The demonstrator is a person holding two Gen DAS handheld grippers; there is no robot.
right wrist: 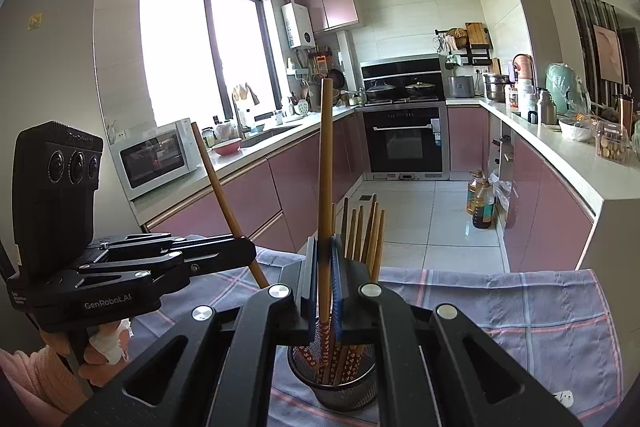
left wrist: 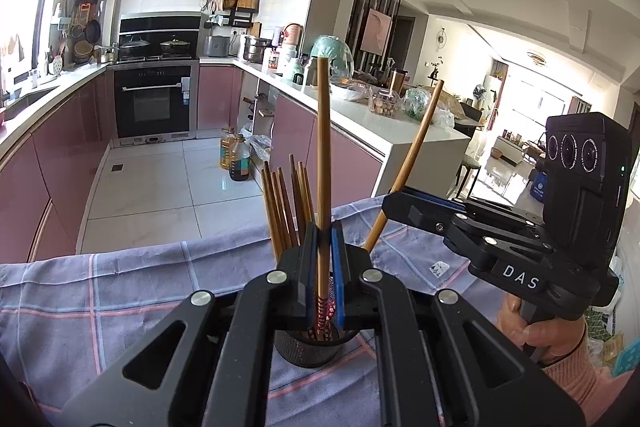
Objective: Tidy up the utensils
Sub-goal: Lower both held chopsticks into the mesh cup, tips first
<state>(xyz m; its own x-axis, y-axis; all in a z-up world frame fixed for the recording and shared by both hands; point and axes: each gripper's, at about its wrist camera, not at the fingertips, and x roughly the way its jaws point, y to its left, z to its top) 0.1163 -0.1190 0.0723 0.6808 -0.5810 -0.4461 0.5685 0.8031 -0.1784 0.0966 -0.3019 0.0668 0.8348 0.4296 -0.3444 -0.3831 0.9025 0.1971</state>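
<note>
Each gripper's jaws clench one chopstick above the mesh holder (right wrist: 334, 379): left gripper (left wrist: 325, 267), right gripper (right wrist: 325, 287). Next, I judge, lower the tips in and release.

Home kitchen: oven (right wrist: 406, 141), pink cabinets (left wrist: 72, 147), microwave (right wrist: 154, 157), sink window (right wrist: 204, 51)

A mesh holder (right wrist: 334, 383) stands on a cloth (right wrist: 500, 311) at lower centre, chopsticks (right wrist: 362, 239) upright in it. Above it each hand-held gripper clamps one chopstick: left hand-held gripper (left wrist: 325, 255), right hand-held gripper (right wrist: 325, 267). Behind lies the kitchen floor (right wrist: 424, 223).
</note>
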